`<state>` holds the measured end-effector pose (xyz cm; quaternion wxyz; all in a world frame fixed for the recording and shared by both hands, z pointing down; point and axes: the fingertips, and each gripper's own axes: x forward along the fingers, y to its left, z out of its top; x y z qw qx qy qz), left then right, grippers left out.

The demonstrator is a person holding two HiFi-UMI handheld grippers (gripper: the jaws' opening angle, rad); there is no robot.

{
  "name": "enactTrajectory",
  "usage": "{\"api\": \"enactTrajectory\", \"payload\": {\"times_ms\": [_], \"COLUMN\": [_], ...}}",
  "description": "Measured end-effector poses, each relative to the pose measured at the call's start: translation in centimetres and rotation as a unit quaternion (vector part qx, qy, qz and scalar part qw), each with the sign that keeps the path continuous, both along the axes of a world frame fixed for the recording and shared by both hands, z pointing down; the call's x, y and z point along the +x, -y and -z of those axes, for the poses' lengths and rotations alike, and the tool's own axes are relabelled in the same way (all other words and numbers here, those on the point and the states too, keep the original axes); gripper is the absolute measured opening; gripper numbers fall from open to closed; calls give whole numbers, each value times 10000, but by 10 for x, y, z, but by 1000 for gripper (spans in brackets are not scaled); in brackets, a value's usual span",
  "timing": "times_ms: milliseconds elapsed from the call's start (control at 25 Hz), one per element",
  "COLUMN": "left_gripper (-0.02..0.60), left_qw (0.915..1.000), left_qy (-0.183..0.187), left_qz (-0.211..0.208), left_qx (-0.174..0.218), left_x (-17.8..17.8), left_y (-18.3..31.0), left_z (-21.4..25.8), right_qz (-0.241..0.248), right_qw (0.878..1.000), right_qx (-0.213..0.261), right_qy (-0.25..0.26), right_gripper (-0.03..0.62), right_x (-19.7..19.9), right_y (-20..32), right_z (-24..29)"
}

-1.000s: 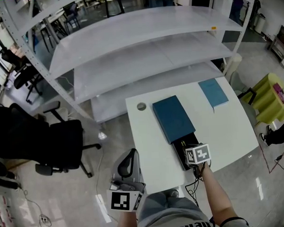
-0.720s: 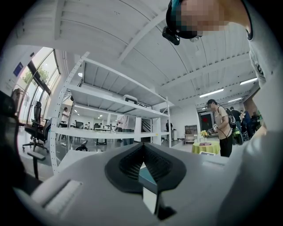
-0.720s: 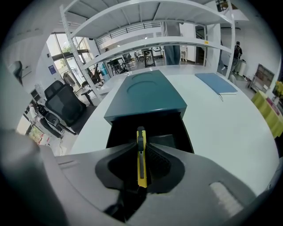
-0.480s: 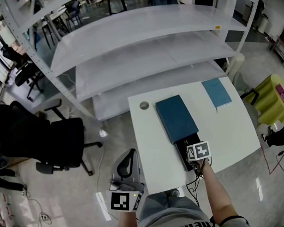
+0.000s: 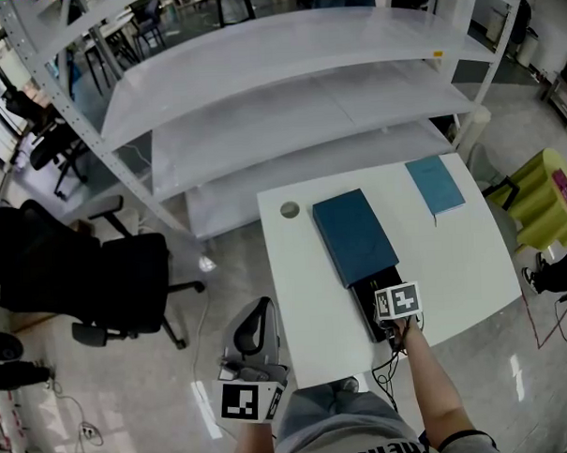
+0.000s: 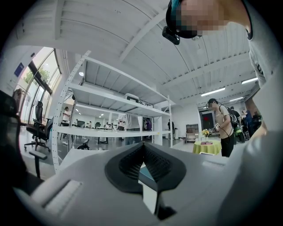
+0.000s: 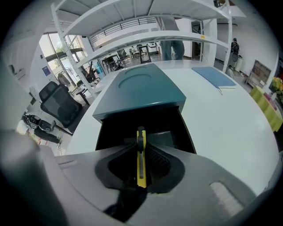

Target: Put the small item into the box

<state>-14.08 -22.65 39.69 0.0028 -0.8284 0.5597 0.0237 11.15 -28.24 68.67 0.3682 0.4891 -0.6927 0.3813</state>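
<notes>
A teal box (image 5: 354,235) lies on the white table (image 5: 454,270). Its lid (image 7: 141,90) is slid back, which leaves the black inside (image 7: 154,126) open at the near end. My right gripper (image 5: 388,296) hovers over that open end. It is shut on a slim yellow utility knife (image 7: 140,154) that stands on edge between the jaws and points into the black opening. My left gripper (image 5: 253,333) hangs off the table's left side near my body. In the left gripper view its jaws (image 6: 141,152) are shut with nothing between them.
A thin blue booklet (image 5: 436,186) lies at the table's far right corner. A small grey disc (image 5: 289,209) sits at the far left. White shelving (image 5: 287,99) stands behind the table, a black office chair (image 5: 89,276) to the left and a yellow-green round table (image 5: 545,195) to the right.
The right gripper stays over the box's open end with the knife, almost still. The head view has shifted slightly. The left gripper has not moved.
</notes>
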Motion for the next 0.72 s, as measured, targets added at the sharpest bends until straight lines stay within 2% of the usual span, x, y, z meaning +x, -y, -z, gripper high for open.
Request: {"api": "enactTrajectory", "payload": {"times_ms": [720], "left_gripper": [17], "left_qw": [10000], "left_qy": [43], "left_qz": [-74], "left_qx": [21], "left_x": [9], "left_y": [0], "left_z": [2], "right_qz": [-38], "right_qw": [9998], "right_qx": [67], "right_qy": [162], "right_gripper": [83], "right_x": [-1], "right_y": [-1], "right_z": [4]}}
